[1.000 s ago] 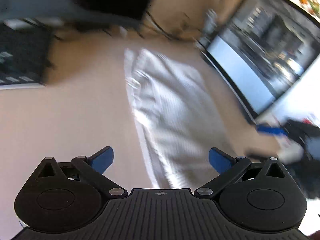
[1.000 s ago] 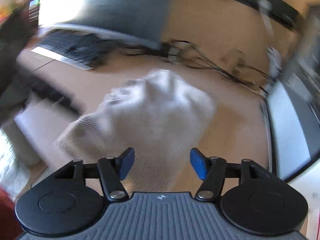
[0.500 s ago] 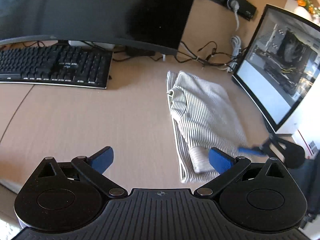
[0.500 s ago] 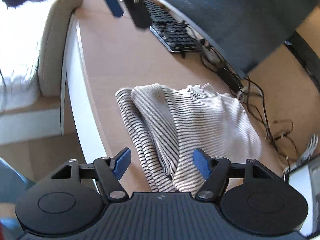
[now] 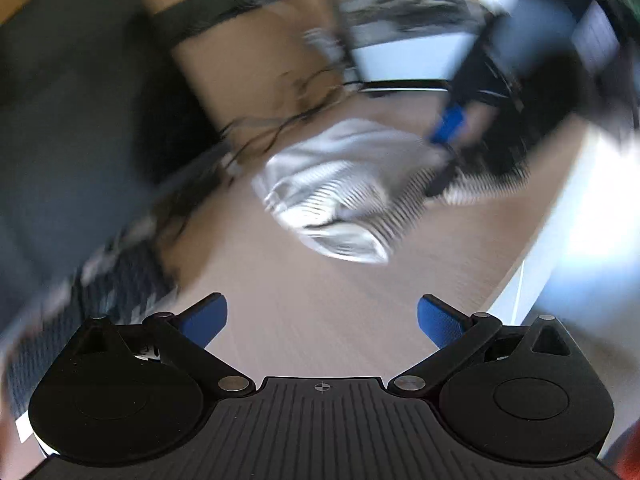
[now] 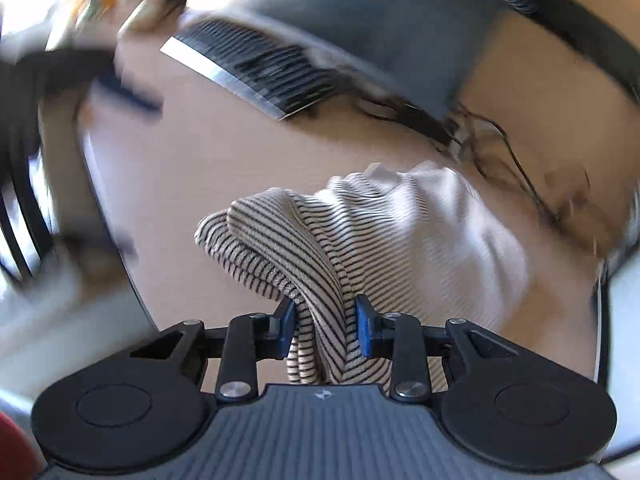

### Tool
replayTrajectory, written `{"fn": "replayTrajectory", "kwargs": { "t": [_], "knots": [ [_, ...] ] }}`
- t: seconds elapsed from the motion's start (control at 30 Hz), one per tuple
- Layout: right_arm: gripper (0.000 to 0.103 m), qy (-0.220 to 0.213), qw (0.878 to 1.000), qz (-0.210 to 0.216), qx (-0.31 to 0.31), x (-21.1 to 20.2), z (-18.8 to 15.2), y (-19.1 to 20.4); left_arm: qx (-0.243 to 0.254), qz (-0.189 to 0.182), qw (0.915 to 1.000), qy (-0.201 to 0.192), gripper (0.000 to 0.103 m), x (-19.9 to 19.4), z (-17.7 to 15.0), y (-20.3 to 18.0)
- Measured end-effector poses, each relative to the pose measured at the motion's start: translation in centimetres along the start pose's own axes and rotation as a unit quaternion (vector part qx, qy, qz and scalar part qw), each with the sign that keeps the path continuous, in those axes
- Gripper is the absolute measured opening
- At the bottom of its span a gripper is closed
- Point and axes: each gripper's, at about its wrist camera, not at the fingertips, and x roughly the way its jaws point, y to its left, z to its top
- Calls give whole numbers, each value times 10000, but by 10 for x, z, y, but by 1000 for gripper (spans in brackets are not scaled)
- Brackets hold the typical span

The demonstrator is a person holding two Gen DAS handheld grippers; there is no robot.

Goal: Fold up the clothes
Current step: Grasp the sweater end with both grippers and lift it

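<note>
A cream garment with thin black stripes lies bunched on the wooden desk. My right gripper is low at its near edge. Its jaws are closing, and a raised fold of the cloth is pinched between the blue pads. In the blurred left wrist view the same garment lies farther off, with the right gripper's blue finger at its right side. My left gripper hangs open over bare desk, short of the cloth, with nothing between its fingers.
A keyboard and a dark monitor stand behind the garment. Loose cables run along the back of the desk. A second screen stands at the right. The desk's white curved edge runs close on the left.
The right gripper's jaws have narrowed from wide apart onto a fold of the striped garment, which now stands raised. The left gripper has swung and rolled, and its view is smeared.
</note>
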Motion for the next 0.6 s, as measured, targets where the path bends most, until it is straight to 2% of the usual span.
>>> {"fn": "replayTrajectory", "kwargs": {
  "t": [0.1,0.2,0.3,0.4,0.43,0.47,0.5,0.53,0.6],
  "knots": [
    [29,48,9973,155,716,-10,7,-22,445,-198,9981,-380,103,23,11,-5],
    [29,178,9949,229,966,-6,13,-33,1011,-275,9909,-850,103,49,25,-3],
    [29,293,9949,271,929,-11,11,-31,1789,-302,9716,-1518,103,66,39,-4],
    [28,381,9955,259,832,-14,10,-30,2462,-823,9484,-1821,101,78,49,-8],
    [28,387,9957,233,809,-14,11,-30,2593,-999,9419,-1887,87,80,50,-10],
    [28,370,9955,216,840,-16,10,-31,2599,-1242,9402,-1819,76,83,52,-9],
    [29,342,9955,159,868,-18,10,-32,2603,-1483,9379,-1749,55,86,54,-9],
    [30,298,9952,90,922,-23,9,-36,2419,-1696,9413,-1633,49,87,58,-5],
    [39,160,9935,-52,1130,-39,4,-45,1950,-2128,9478,-1355,43,90,66,6]
  ]
}}
